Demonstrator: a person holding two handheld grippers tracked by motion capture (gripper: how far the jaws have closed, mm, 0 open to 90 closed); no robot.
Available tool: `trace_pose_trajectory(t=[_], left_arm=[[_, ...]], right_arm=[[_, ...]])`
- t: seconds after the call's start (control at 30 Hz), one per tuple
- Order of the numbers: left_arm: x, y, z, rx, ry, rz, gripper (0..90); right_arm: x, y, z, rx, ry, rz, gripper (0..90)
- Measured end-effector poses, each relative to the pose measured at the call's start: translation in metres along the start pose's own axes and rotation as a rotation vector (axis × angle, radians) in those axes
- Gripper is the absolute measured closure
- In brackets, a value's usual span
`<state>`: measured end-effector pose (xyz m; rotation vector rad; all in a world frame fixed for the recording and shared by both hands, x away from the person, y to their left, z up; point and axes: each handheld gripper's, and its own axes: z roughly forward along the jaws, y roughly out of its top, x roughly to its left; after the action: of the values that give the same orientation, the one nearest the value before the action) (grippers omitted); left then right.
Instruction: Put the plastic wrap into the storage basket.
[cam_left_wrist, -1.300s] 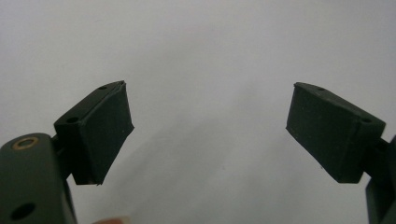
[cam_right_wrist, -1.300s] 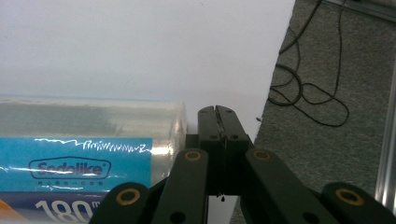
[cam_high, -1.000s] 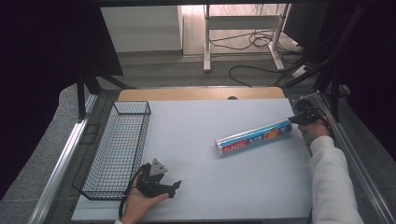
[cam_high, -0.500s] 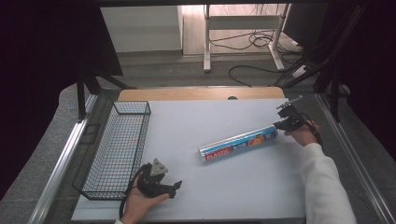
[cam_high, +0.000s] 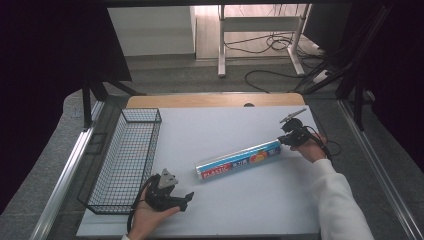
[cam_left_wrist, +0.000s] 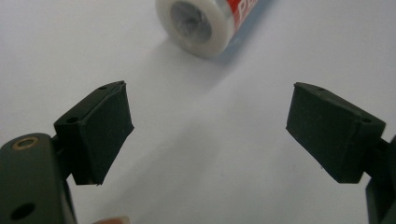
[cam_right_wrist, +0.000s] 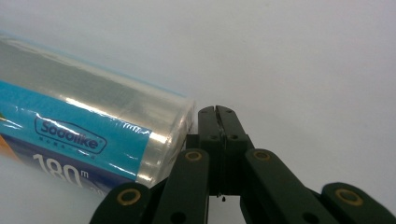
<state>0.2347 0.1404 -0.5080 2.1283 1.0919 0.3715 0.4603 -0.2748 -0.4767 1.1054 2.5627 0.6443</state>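
While my right gripper (cam_high: 286, 141) sits with its jaws clenched flat together, grasping nothing, its tip touches the right end of the plastic wrap roll (cam_high: 239, 159). That roll lies mid-table on the white tabletop (cam_high: 240, 210), its long axis running from upper right down toward lower left. My left gripper (cam_high: 186, 198), jaws spread wide and empty, rests near the front edge beside the wire basket (cam_high: 125, 160); the roll's white end cap (cam_left_wrist: 198, 24) faces it, a short way ahead.
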Motion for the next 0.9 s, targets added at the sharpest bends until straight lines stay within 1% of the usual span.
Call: trace_pose_trajectory(t=[0.03, 0.07, 0.1, 0.2, 0.27, 0.33, 0.4, 0.43, 0.47, 0.57, 0.63, 0.67, 0.7, 0.73, 0.77, 0.83, 0.87, 0.9], left_arm=[[0.000, 0.000, 0.000, -0.001, 0.000, -0.001, 13.8], [0.000, 0.000, 0.000, -0.001, 0.000, -0.001, 13.8], [0.001, 0.000, -0.001, -0.002, 0.003, -0.004, 13.9], [0.001, 0.000, -0.001, -0.003, 0.002, -0.005, 13.9], [0.001, 0.000, -0.001, -0.003, 0.002, -0.005, 13.9], [0.001, 0.000, -0.001, -0.001, 0.000, -0.001, 13.8], [0.000, 0.000, -0.001, -0.002, -0.001, -0.001, 13.8], [0.000, 0.000, -0.001, -0.002, -0.001, -0.001, 13.8], [0.000, 0.000, -0.001, -0.002, 0.000, -0.001, 13.8], [0.001, 0.000, -0.002, -0.002, 0.000, -0.001, 13.8], [0.001, 0.000, -0.002, -0.005, 0.001, -0.004, 13.8], [0.001, 0.000, -0.002, -0.005, 0.001, -0.004, 13.8], [0.001, -0.001, -0.002, -0.005, 0.001, -0.005, 13.8], [0.001, -0.001, -0.002, -0.005, 0.001, -0.004, 13.8], [0.002, -0.001, -0.002, -0.005, 0.002, -0.005, 13.8], [0.002, -0.001, -0.002, -0.005, 0.003, -0.005, 13.7], [0.002, -0.001, -0.002, -0.005, 0.003, -0.005, 13.7], [0.002, -0.001, -0.002, -0.004, 0.003, -0.005, 13.7]], right_arm=[[0.003, 0.001, 0.000, 0.000, 0.005, -0.009, 90.0], [0.003, 0.001, 0.000, 0.000, 0.005, -0.009, 90.0], [0.008, 0.003, 0.001, 0.000, 0.011, -0.025, 90.0], [0.015, 0.004, 0.001, 0.002, 0.000, -0.034, 90.0], [0.014, 0.003, 0.001, -0.005, 0.005, -0.024, 90.0], [0.013, 0.000, 0.002, -0.016, 0.021, -0.014, 90.0], [0.013, -0.001, 0.003, -0.010, 0.027, -0.019, 90.0], [0.016, -0.003, 0.007, 0.000, 0.007, -0.039, 90.0], [0.017, -0.003, 0.007, -0.005, 0.003, -0.034, 90.0], [0.015, -0.005, 0.006, -0.022, 0.009, -0.021, 90.0], [0.014, -0.006, 0.003, -0.023, -0.013, -0.017, 89.9], [0.014, -0.006, 0.003, -0.023, -0.013, -0.017, 89.9], [0.014, -0.009, -0.005, -0.039, -0.028, -0.002, 89.9], [0.014, -0.009, -0.005, -0.039, -0.028, -0.002, 89.9], [0.015, -0.014, -0.015, -0.082, -0.016, 0.014, 89.9], [0.020, -0.020, -0.025, -0.118, -0.019, 0.026, 89.8], [0.020, -0.020, -0.025, -0.118, -0.019, 0.026, 89.8], [0.024, -0.023, -0.030, -0.136, -0.012, 0.032, 89.8]])
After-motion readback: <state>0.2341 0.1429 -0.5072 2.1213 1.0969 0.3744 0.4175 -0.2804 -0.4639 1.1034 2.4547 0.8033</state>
